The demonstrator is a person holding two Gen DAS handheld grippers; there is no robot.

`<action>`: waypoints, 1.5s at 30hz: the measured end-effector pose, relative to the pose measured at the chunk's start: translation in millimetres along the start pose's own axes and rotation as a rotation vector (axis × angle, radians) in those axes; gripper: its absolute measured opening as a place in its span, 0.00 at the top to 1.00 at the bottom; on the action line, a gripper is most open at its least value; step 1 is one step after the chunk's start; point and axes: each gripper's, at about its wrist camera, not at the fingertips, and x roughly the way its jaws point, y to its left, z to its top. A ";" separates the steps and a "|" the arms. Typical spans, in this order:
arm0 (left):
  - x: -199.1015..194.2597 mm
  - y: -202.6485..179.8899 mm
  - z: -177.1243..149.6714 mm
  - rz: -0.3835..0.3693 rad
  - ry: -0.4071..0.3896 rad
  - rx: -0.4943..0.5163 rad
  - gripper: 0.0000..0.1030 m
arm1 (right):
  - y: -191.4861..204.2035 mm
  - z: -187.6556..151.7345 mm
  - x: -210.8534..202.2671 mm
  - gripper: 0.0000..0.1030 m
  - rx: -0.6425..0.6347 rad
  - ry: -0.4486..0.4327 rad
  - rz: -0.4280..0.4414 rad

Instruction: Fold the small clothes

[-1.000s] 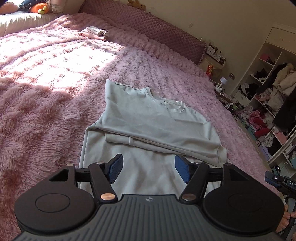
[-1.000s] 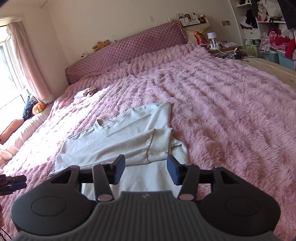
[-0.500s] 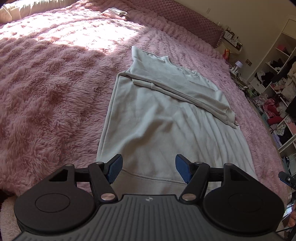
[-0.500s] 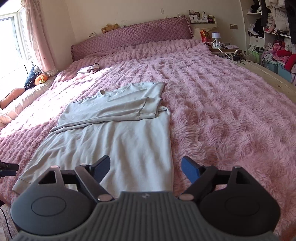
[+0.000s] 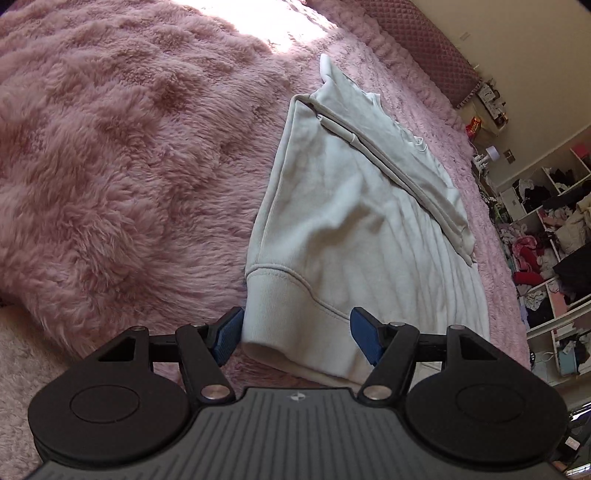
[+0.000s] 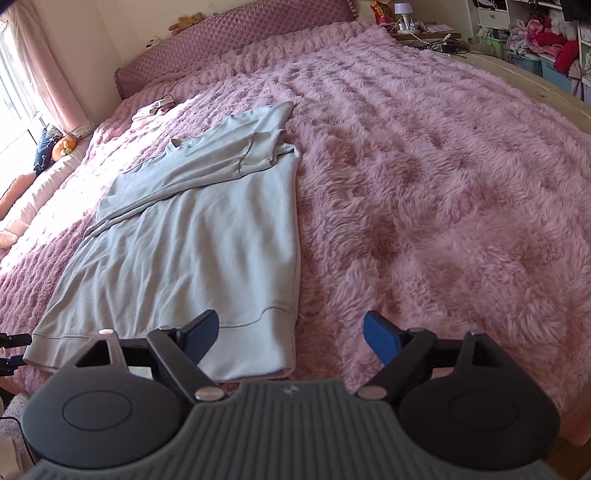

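A pale grey sweatshirt (image 5: 351,221) lies flat on the fluffy pink bed cover (image 5: 129,147), both sleeves folded across its chest. My left gripper (image 5: 297,338) is open just above the hem's left corner, whose ribbed band lies between the blue pads (image 5: 227,336) without being pressed. In the right wrist view the sweatshirt (image 6: 195,236) stretches away to the left. My right gripper (image 6: 290,338) stands wide open over the hem's right corner, the pads clear of the cloth.
A quilted pink headboard (image 6: 240,40) closes the far end of the bed (image 6: 424,166). A small folded garment (image 6: 155,109) lies near it. Open shelves crammed with clothes (image 5: 546,236) stand beside the bed. A nightstand with a lamp (image 6: 402,9) is at the back.
Both grippers have pulled back from the folded sleeves down to the sweatshirt's hem. The right gripper's jaws have spread wider. The left gripper has rolled.
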 end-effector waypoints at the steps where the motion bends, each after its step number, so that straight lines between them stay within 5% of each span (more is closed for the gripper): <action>1: 1.8 6.6 1.0 -0.013 0.006 -0.032 0.26 | -1.5 0.8 3.7 0.21 0.016 0.011 0.009; 14: 17.3 28.3 12.7 -0.149 0.015 -0.166 0.26 | -17.6 13.7 31.3 0.21 0.111 0.114 0.132; 27: 29.1 17.4 17.3 -0.109 0.052 -0.132 0.26 | -46.4 22.1 63.2 0.20 0.301 0.237 0.310; 32: 34.8 13.6 17.7 -0.147 0.064 -0.134 0.26 | -39.9 24.1 76.3 0.20 0.353 0.283 0.402; 42: 49.0 25.1 17.3 -0.206 0.066 -0.196 0.23 | -15.5 24.0 100.2 0.21 0.342 0.304 0.406; 45: 46.1 25.5 15.7 -0.236 0.065 -0.178 0.31 | -11.6 25.0 102.4 0.33 0.333 0.317 0.406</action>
